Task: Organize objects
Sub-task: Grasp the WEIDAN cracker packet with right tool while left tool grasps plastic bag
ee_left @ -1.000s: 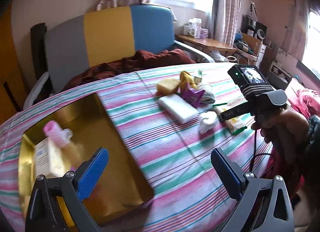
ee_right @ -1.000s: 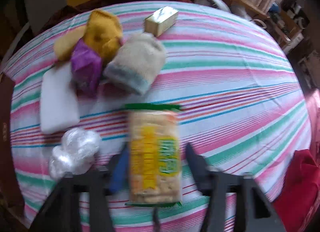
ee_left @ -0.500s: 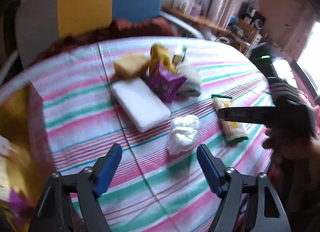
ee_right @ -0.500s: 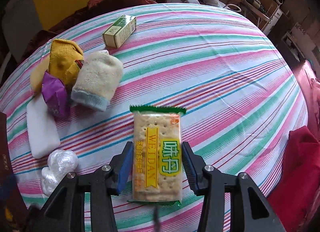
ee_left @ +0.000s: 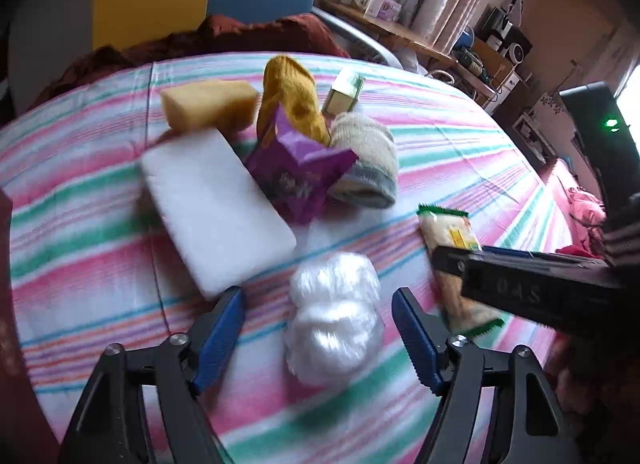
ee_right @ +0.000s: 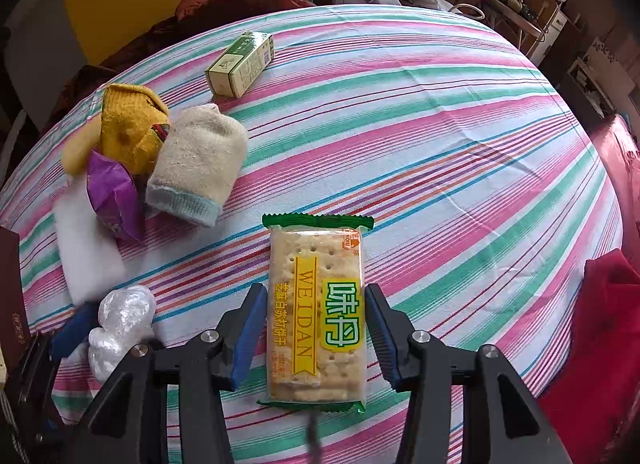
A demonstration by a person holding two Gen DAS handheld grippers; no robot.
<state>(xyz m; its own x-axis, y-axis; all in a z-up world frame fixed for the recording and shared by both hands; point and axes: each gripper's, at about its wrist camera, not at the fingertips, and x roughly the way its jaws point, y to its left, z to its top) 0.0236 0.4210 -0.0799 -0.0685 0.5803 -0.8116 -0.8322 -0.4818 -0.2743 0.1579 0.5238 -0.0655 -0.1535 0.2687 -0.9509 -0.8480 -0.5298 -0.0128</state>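
Fingers of the right gripper (ee_right: 316,332) stand on either side of the cracker pack (ee_right: 318,312), blue pads close beside its long edges with a thin gap on each side, and they are opening slightly. The pack lies flat on the striped counter (ee_right: 440,144), its long axis running along the gripper's line, green crimped end pointing away toward the far edge. Half a second ago the pads sat a touch tighter to it.

Left gripper (ee_left: 320,334) has its fingers half spread and closing, with the plastic wad (ee_left: 334,316) between them; the pads do not touch it. A second ago this gripper was wide open over a gold tray at the counter's left end; it now hangs lower over the wad, and the tray is out of its view.

Beyond the wad lie a white block (ee_left: 216,208), a purple packet (ee_left: 300,172), a yellow sock (ee_left: 292,100), a beige sock (ee_left: 368,160), a sponge (ee_left: 208,104) and a small green box (ee_left: 344,94).
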